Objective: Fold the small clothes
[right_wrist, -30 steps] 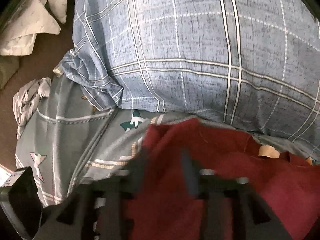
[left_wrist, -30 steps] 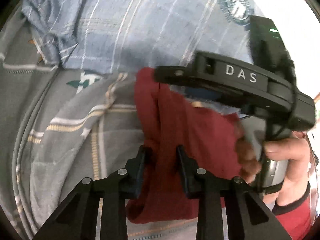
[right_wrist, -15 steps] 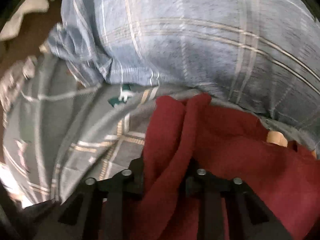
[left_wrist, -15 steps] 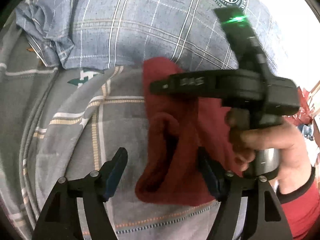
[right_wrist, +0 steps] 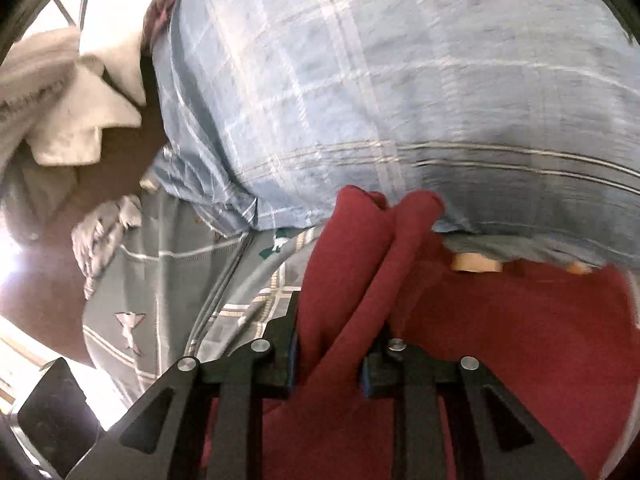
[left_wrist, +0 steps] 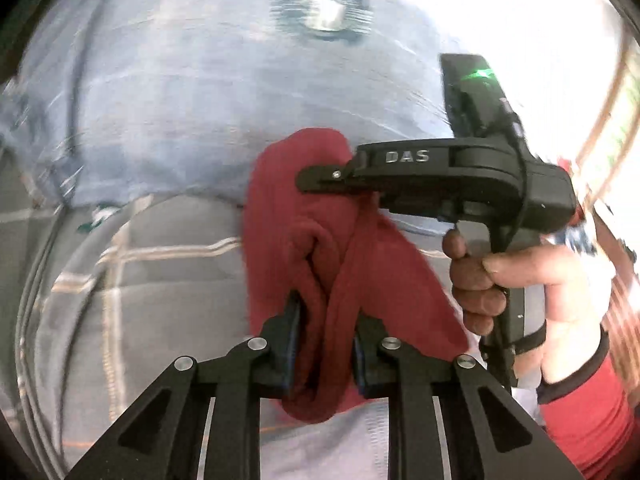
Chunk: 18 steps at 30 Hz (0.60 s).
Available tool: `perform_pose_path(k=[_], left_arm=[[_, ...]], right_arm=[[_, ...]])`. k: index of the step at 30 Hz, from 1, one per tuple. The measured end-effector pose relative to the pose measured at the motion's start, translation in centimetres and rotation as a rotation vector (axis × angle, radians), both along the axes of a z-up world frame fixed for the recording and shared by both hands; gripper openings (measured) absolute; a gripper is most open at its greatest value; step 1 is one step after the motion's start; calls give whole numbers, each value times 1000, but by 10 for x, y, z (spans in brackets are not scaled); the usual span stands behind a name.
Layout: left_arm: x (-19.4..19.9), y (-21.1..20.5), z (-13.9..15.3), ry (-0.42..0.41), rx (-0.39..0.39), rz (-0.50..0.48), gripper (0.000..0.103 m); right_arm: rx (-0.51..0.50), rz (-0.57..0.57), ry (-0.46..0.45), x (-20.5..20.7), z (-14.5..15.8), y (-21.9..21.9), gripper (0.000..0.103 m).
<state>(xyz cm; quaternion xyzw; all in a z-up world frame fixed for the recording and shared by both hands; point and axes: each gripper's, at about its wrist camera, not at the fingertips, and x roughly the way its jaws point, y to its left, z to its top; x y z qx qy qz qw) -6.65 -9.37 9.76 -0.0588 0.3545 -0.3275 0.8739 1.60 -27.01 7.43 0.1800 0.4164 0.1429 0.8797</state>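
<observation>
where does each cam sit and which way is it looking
Left wrist: on the left tool, looking down its fingers at red cloth bunched between them; the right tool and the hand holding it show.
Right wrist: on that tool, facing the same cloth; only its fingers show.
Shared: the cloth, blue pillow.

"DAS" in pale capitals read on the black body of the right gripper (left_wrist: 320, 178), round emblem (left_wrist: 322, 6) on the blue checked pillow (left_wrist: 180, 92) blurred, its lettering not readable
</observation>
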Motion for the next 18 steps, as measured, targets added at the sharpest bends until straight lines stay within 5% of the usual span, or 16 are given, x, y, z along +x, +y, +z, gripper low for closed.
perform_pose_path(k=[8,18], left_arm=[[-8,-72,4,13,18,-125,18],[9,-146,-33,72,109,-165,18]], right_arm=[[-42,-133,-3,-46,13,-82,20],[-84,-231,53,-56,-20,-139,19]])
